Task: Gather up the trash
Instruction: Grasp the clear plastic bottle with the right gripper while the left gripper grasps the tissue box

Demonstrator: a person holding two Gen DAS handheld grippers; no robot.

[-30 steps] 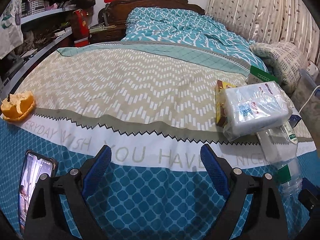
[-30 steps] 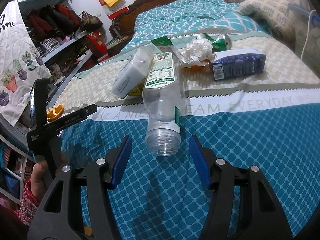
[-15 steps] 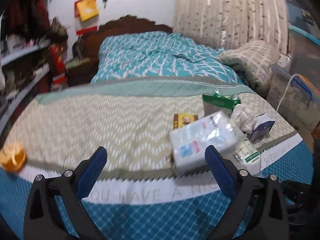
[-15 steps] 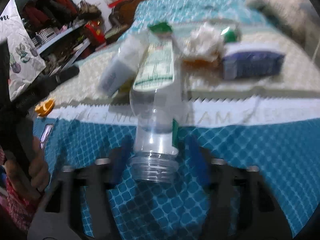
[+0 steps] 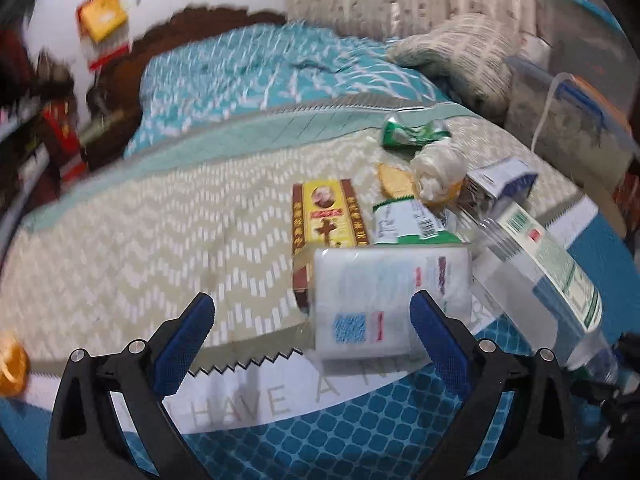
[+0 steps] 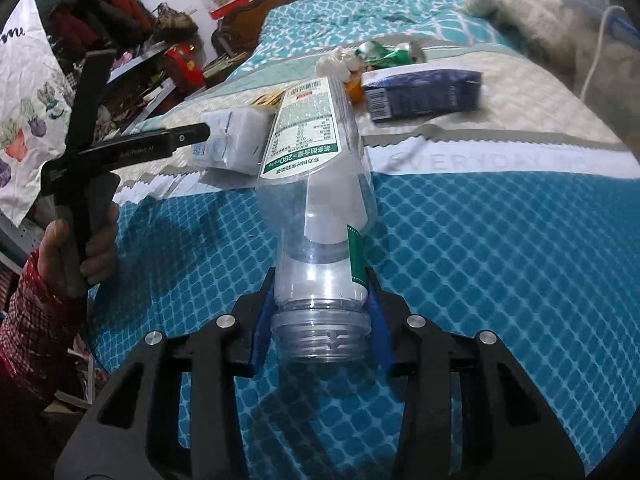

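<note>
A clear plastic bottle (image 6: 316, 184) with a green and white label lies on the bedspread, mouth toward me. My right gripper (image 6: 320, 316) is shut on it just below the neck, blue pads pressed on both sides. The bottle (image 5: 536, 264) also shows at the right of the left wrist view. My left gripper (image 5: 310, 300) stands wide open, nothing between its fingers. A white tissue pack (image 5: 384, 296) lies just ahead of its right finger. In the right wrist view a hand (image 6: 92, 240) holds that gripper beside the tissue pack (image 6: 232, 140).
Behind the pack lie a yellow-brown box (image 5: 326, 216), a green wrapper (image 5: 408, 222), crumpled white paper (image 5: 436, 168), a crushed green can (image 5: 412, 134) and a blue carton (image 5: 504, 180). An orange peel (image 5: 12, 360) sits far left. Shelves (image 6: 132, 52) crowd the bed's left side.
My right gripper moved forward over the bottle's neck and closed on it. The left gripper swung right, from the bare bedspread toward the pile, and now sits close to the tissue pack.
</note>
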